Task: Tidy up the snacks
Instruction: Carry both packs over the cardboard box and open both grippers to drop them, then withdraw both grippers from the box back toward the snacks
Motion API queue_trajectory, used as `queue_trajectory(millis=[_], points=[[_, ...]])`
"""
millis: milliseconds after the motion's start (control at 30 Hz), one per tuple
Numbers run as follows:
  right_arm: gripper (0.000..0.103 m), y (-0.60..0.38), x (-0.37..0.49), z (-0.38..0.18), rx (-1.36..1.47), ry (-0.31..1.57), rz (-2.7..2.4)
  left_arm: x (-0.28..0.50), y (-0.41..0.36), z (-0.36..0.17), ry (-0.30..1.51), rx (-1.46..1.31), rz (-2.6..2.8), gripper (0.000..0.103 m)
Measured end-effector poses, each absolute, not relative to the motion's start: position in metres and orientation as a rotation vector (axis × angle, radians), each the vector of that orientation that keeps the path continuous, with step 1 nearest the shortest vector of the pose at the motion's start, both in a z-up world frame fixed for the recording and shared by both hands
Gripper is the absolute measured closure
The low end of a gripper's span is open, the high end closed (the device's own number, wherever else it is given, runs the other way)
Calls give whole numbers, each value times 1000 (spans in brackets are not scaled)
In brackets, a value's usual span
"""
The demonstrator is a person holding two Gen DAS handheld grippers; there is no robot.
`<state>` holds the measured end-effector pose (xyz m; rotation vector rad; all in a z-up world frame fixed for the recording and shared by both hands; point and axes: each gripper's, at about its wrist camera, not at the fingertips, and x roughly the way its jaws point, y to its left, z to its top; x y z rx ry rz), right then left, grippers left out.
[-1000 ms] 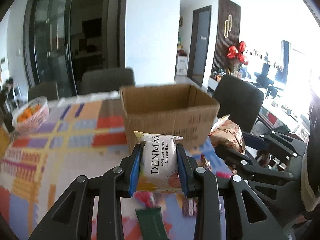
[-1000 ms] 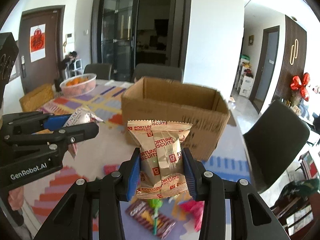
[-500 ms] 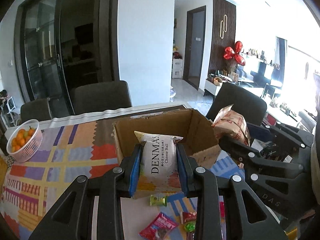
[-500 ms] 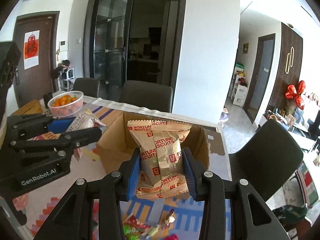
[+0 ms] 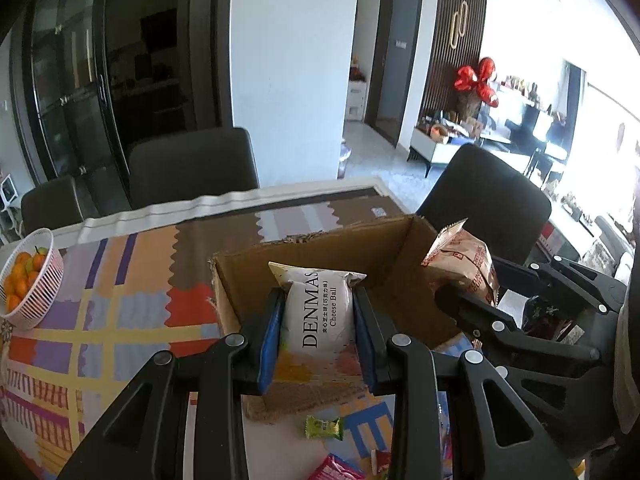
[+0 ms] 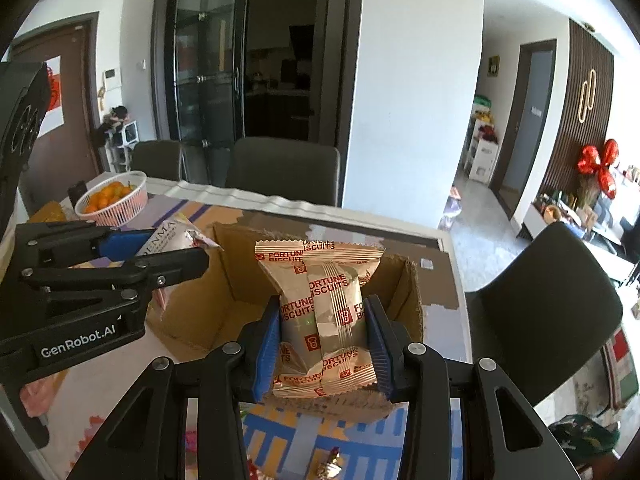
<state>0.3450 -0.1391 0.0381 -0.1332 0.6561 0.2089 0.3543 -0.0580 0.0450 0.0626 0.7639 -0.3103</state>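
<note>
Above the open cardboard box (image 5: 320, 256), the left gripper (image 5: 318, 344) pinches a cheese-ball packet (image 5: 320, 312); beside it, the right gripper (image 6: 324, 350) pinches a biscuit packet (image 6: 320, 300), both seemingly poised for dropping inside.

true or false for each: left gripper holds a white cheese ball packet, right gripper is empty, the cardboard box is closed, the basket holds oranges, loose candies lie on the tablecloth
1. The left gripper holds a white cheese ball packet. True.
2. The right gripper is empty. False: it is shut on a gold Fortune Biscuits packet.
3. The cardboard box is closed. False: its top is open.
4. The basket holds oranges. True.
5. Loose candies lie on the tablecloth. True.
</note>
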Motion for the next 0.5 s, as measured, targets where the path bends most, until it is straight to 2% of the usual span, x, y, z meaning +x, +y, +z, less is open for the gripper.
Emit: queue_trajectory(millis=[100, 133, 167, 200, 267, 500], points=[[62, -143, 356, 32, -108, 685, 213, 362, -63, 39, 785, 80, -298, 68], [61, -144, 360, 30, -103, 694, 211, 363, -63, 40, 782, 86, -284, 62], [58, -145, 362, 28, -102, 696, 207, 362, -62, 40, 774, 86, -262, 51], [51, -146, 363, 25, -106, 702, 191, 362, -59, 40, 767, 83, -249, 47], [43, -148, 362, 24, -112, 699, 149, 358, -55, 41, 758, 76, -241, 40], [41, -157, 338, 32, -107, 678, 137, 328, -48, 47, 749, 93, -246, 26]])
